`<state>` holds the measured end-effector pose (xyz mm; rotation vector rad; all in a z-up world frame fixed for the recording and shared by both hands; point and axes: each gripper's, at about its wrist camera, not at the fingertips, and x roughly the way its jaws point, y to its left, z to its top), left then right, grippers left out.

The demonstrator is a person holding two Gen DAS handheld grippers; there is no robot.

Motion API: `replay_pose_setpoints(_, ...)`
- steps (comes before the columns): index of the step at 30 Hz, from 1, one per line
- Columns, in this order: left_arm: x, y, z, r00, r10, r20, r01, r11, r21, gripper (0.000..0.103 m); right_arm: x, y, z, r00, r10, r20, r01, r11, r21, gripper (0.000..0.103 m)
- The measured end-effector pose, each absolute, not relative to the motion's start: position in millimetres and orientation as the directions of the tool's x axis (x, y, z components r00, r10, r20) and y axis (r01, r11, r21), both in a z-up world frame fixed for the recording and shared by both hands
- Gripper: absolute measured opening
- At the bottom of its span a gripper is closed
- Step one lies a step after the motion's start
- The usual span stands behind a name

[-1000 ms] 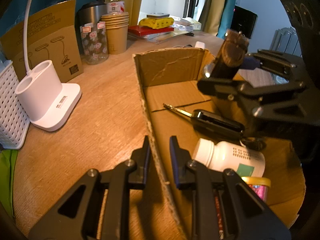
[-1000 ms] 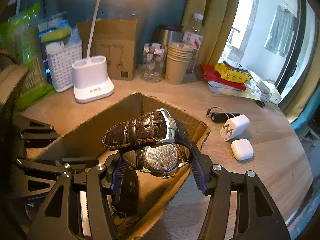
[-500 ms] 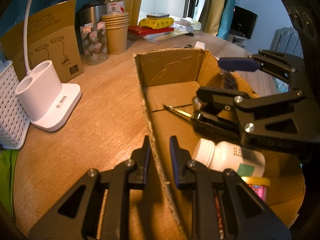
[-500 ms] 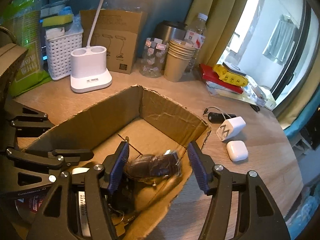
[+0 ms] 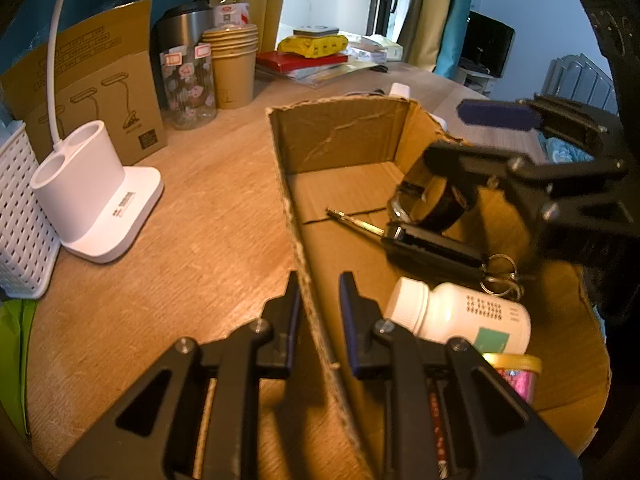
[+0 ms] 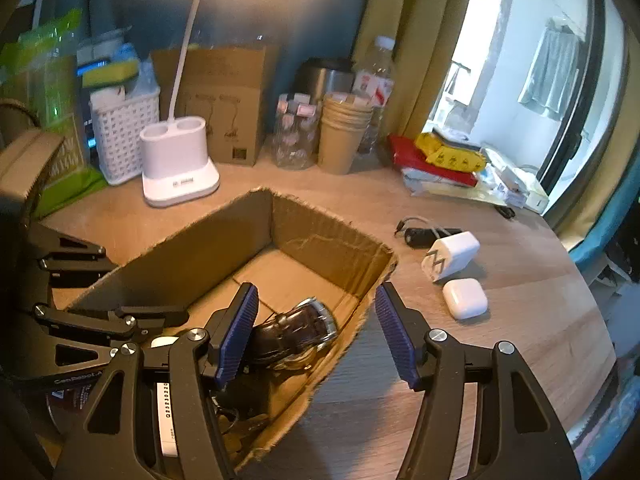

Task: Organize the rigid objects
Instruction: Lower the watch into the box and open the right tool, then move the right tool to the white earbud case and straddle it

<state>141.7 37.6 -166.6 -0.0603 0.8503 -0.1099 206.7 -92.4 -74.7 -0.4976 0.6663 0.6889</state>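
Watch [image 6: 294, 334] is lying inside the cardboard box [image 5: 340, 136], beside the car key [image 5: 432, 246]. I'm keeping the right gripper [image 6: 316, 330] spread open and empty above it; the left gripper [image 5: 318, 312] is pinching the box's near wall. Watch looks light, with a slick metal case and a bendy strap, so I'm judging the strap loop the best hold. Box walls are crowding sideways moves, while the charger [image 6: 454, 254] and earbud case [image 6: 466, 298] are sitting on open table beyond.

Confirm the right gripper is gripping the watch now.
No, the right gripper jaws stand open, and the watch lies in the box.
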Motion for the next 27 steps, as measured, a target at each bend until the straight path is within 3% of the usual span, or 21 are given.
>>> replay_pose_setpoints(8,142,38,-167,0.654,-0.121,-0.746,0.073,0.993,-0.097,0.019,223,-127,-51,0.649,0.422,-0.633,-0.635,0.759,-0.145,0.064)
replay_pose_setpoints(27,142,38,-167,0.655,-0.121,-0.746,0.073,0.993,-0.097,0.019,260,-171,-59,0.686,0.34,-0.644,-0.528,0.841,-0.118,0.064)
